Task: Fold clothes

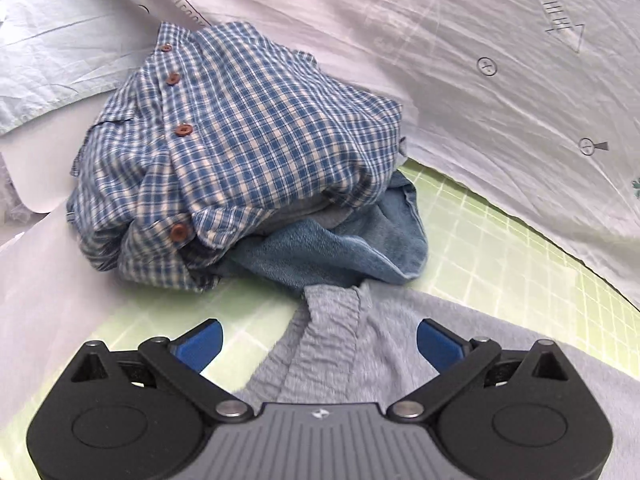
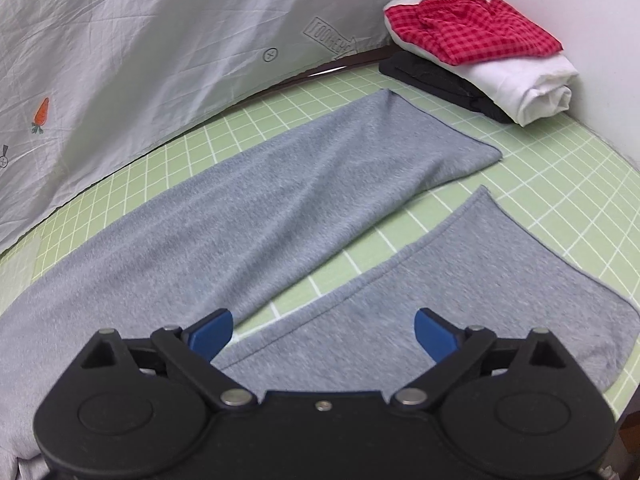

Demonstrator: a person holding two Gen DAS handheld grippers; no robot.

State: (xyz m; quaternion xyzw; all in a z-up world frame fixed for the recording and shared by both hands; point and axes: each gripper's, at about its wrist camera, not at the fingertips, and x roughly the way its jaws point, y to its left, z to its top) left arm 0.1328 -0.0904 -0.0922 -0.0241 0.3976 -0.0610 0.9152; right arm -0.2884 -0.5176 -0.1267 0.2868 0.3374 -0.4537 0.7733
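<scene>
Two hand-held grippers, left hand-held gripper (image 1: 319, 338) and right hand-held gripper (image 2: 323, 330) both released, one grey trousers (image 2: 256, 216), two legs.

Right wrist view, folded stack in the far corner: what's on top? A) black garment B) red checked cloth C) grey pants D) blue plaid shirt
B: the red checked cloth lies on top of a folded white piece, with a black garment at the bottom of the stack.

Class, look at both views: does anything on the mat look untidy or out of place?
Yes. The blue plaid shirt sits bunched on crumpled jeans, unfolded, while the red checked cloth tops a neat stack.
</scene>
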